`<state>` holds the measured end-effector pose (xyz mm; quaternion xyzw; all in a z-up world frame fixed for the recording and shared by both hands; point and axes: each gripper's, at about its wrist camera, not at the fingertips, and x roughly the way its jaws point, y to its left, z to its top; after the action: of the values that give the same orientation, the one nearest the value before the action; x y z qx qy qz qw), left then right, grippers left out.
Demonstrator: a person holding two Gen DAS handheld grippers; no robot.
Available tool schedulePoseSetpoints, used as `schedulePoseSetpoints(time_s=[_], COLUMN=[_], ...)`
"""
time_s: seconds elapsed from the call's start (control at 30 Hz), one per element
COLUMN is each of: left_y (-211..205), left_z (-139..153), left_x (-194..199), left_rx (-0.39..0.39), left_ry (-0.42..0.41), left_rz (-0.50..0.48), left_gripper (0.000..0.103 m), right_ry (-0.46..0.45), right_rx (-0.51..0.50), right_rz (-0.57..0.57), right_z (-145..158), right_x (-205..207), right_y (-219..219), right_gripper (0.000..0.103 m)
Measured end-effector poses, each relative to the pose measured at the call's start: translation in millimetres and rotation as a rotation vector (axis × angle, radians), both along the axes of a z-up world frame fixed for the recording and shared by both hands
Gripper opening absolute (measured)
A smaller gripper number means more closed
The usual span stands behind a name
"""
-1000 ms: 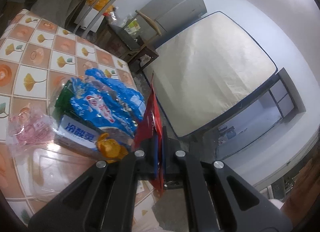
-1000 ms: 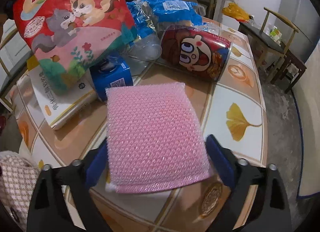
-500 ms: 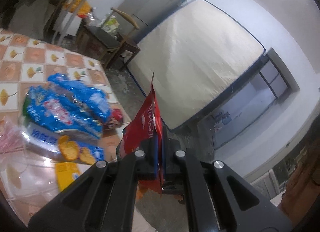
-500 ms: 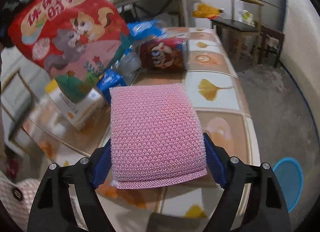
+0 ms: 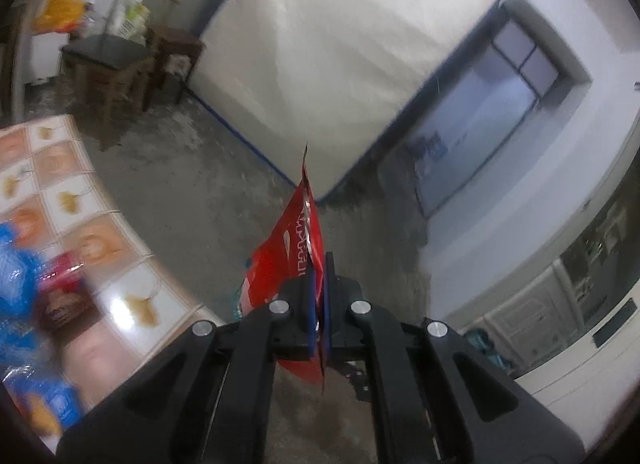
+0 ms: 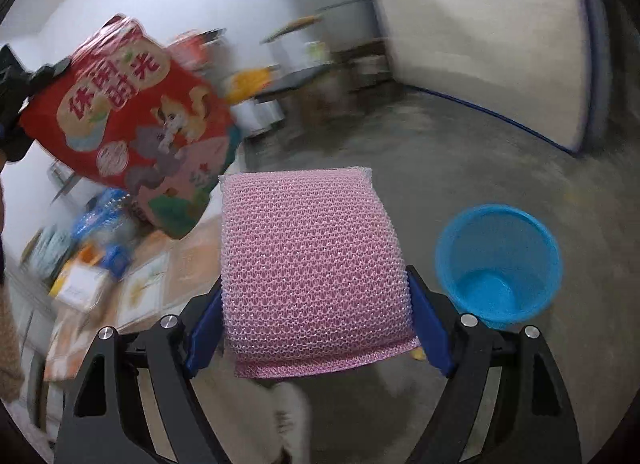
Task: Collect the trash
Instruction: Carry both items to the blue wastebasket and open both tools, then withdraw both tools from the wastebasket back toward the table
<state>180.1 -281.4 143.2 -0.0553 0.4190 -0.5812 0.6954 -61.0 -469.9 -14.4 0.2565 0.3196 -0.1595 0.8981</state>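
Down on the floor, right of the right gripper and just beyond its tip, we note the blue bin, upright, mouth open. Right gripper stands wide, pads clamping the pink sponge by its side edges. Left gripper is pinched tight on the red bag, carried out past the table edge; we judge the right nearer the bin
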Motion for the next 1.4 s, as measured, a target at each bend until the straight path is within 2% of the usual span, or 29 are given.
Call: schedulePoseSetpoints(time_s=[0.17,0.3,0.43,0.63,0.8,0.93,0.97,1.0,1.03,1.1,1.23,1.4], left_y=[-115.4,-196.3,-259.8,-316.8,-347.7,-366.9,-369.8,-370.5,-368.5,-358.1,-339.7,-302.8], left_z=[-42.5,-87.6,-138.5,-194.2,-218.8,-240.6,-243.3,-246.2,-247.8,-243.4,-218.1,-170.9], left_x=[-2.8,-7.0,-6.7,-10.0,-8.6,-9.6,-8.2,-7.2,-6.6,-6.0,-4.6,-8.0], left_rx=[0.122,0.227,0.329,0.418,0.445,0.471,0.483,0.494,0.503,0.501,0.484,0.417], left_ry=[-0.003,-0.019,0.019,0.052,0.047,0.046,0.046,0.049,0.054,0.064,0.031,0.008], left_rz=[-0.063,-0.087,-0.104,-0.102,-0.092,-0.093,-0.086,-0.077,-0.067,-0.039,-0.032,-0.049], left_gripper=[0.001,0.001,0.001,0.001,0.001,0.002,0.004,0.014,0.033,0.046,0.046,0.047], right_ry=[0.046,0.096,0.128,0.181,0.21,0.194,0.187,0.181,0.181,0.198,0.226,0.192], right_rx=[0.055,0.132,0.223,0.301,0.334,0.361,0.366,0.369,0.371,0.387,0.424,0.43], right_rz=[-0.186,-0.28,-0.329,-0.371,-0.405,-0.423,-0.423,-0.42,-0.417,-0.415,-0.425,-0.434], right_z=[-31.1,-66.0,-101.4,-153.5,-187.8,-203.7,-208.9,-214.1,-219.3,-236.2,-256.3,-256.6], right_x=[-26.7,-27.1,-18.9,-3.6,6.5,8.4,9.9,12.8,14.0,20.7,22.6,8.7], right_y=[-57.8,-103.2,-142.0,-181.5,-203.8,-223.3,-229.5,-235.4,-239.5,-248.8,-252.2,-243.8], right_gripper=[0.08,0.08,0.08,0.08,0.08,0.081,0.083,0.085,0.085,0.087,0.088,0.088])
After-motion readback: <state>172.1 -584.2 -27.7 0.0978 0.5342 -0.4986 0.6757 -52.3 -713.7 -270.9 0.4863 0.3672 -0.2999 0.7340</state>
